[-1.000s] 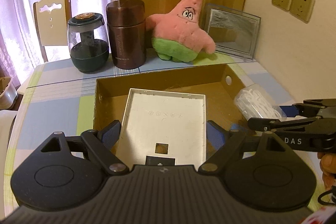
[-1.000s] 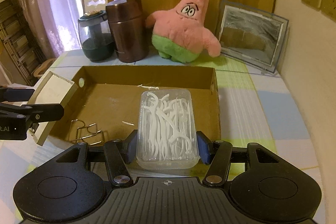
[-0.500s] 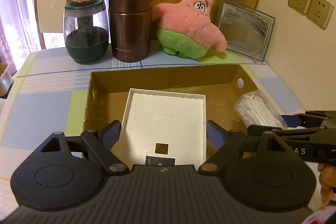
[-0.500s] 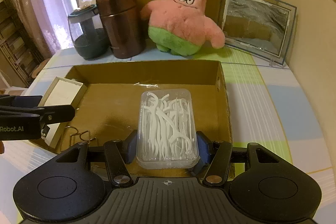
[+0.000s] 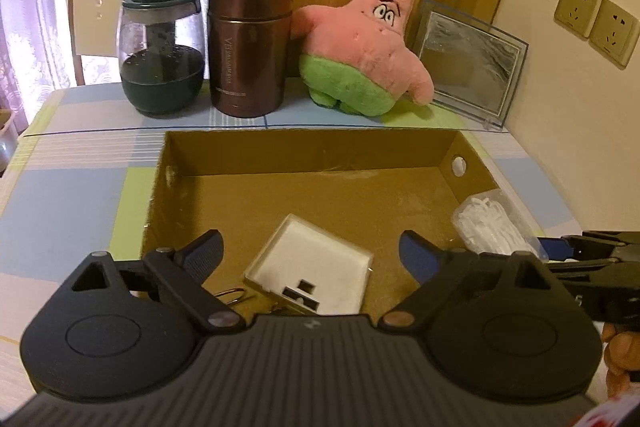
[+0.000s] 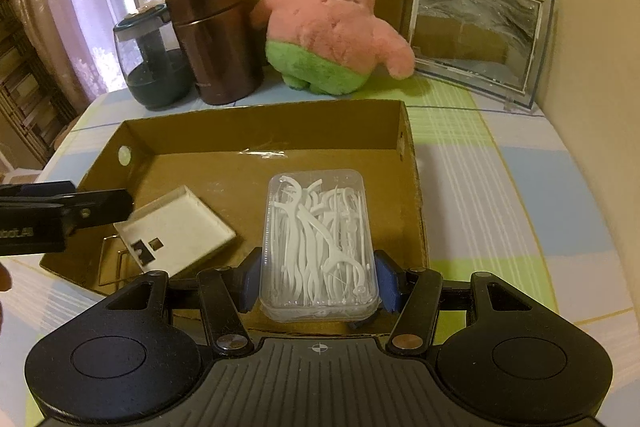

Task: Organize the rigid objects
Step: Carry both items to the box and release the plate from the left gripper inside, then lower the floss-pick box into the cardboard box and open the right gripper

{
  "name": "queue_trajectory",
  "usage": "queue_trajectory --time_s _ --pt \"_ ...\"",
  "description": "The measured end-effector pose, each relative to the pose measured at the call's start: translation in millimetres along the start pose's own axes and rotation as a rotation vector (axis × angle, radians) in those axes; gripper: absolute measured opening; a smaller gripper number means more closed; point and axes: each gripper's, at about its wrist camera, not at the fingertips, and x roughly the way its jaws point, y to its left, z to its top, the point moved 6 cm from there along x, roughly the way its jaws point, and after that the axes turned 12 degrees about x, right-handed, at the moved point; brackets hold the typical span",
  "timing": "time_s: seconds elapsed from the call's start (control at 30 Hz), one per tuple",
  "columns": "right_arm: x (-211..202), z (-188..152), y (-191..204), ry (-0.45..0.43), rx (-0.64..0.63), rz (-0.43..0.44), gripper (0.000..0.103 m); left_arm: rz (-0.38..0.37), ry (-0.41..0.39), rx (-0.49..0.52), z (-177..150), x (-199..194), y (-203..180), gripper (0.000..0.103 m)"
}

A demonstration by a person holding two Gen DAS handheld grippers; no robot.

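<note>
With the left gripper [image 5: 310,247] jaws opening clear of the white tray [image 5: 308,269] now lying in the cardboard box [image 5: 312,147], the right gripper [image 6: 318,281] clamps the floss-pick case [image 6: 318,247] over the box, probably to be lowered and released next.

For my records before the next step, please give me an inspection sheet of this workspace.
Surface: checked tablecloth, bearing a cardboard box.
Job's things: white tray lies in the box on wire hooks; floss pick case over the box.
Clutter: jar, brown canister, plush star, picture frame.
Grippers: left gripper opening, tray released; right gripper clamps the case.
Cables: nothing seen.
Surroundings: curtain, chair, wall sockets.
</note>
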Motion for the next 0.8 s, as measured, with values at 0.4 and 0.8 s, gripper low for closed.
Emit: queue_trajectory --time_s 0.4,0.8 --pt "1 3 6 -0.005 -0.001 0.014 0.054 0.014 -0.014 0.013 -2 -11 3 0.092" --pt "-27 19 2 -0.123 0.045 0.063 0.077 0.025 -0.031 0.011 -9 -29 5 0.092"
